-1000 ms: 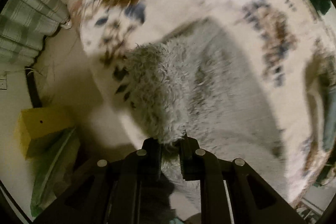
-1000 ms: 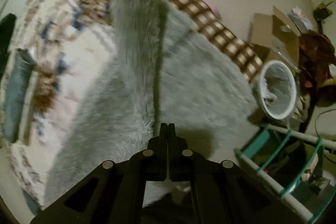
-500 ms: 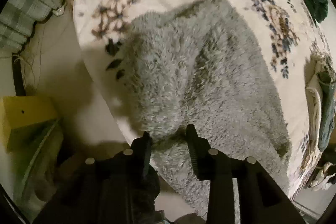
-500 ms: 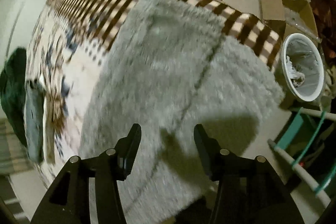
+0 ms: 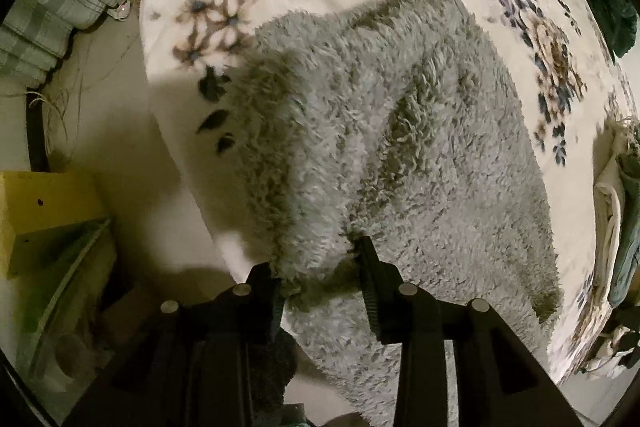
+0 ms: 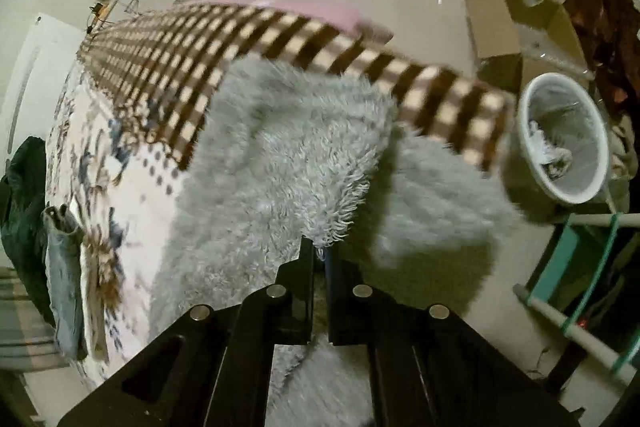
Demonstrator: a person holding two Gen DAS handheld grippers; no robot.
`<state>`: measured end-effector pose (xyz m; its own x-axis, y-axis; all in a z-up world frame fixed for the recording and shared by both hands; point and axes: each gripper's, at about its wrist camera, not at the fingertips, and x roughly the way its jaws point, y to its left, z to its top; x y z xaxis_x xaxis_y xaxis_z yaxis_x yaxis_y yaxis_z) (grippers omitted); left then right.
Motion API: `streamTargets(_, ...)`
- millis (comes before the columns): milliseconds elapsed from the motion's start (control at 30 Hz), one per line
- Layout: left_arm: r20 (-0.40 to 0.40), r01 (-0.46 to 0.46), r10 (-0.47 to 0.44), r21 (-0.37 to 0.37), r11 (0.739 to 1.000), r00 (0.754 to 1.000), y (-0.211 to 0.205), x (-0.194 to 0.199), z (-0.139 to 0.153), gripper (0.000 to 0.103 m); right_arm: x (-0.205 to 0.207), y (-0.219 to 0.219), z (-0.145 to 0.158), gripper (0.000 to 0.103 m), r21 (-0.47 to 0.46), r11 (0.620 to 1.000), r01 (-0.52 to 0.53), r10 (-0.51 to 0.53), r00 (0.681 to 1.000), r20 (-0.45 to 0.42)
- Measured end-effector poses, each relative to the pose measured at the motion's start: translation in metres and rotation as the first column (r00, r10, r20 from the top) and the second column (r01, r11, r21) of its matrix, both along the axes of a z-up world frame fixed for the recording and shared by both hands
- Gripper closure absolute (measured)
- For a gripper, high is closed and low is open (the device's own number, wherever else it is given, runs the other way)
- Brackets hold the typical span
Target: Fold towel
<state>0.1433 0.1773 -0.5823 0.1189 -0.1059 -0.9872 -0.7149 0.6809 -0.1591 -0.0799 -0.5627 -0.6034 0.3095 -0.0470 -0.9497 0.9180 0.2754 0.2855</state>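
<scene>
Pinching grey towel (image 6: 288, 155) corner, right tool (image 6: 320, 255) closed, left tool (image 5: 320, 267) spread

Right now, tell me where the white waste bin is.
In the right wrist view, the white waste bin stands on the floor at right, beside the checked blanket and below the cardboard boxes.

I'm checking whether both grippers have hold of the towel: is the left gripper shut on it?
No, the left gripper is open, its jaws spread wide around a bunched fold of the grey towel.
</scene>
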Motion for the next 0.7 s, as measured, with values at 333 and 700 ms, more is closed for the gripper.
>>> streamTargets(333,-0.016,0.017,-0.017,0.001,1.000,1.000,0.018,0.002,0.000,0.073,-0.076,0.005,0.014,0.099,0.042,0.999,0.030,-0.025,0.994,-0.107)
streamTargets(700,-0.005,0.114,-0.114,-0.042,0.993,0.993,0.002,-0.021,0.016,0.073,-0.054,0.112,-0.021,0.053,0.323,0.930,-0.173,0.194,0.981,-0.032)
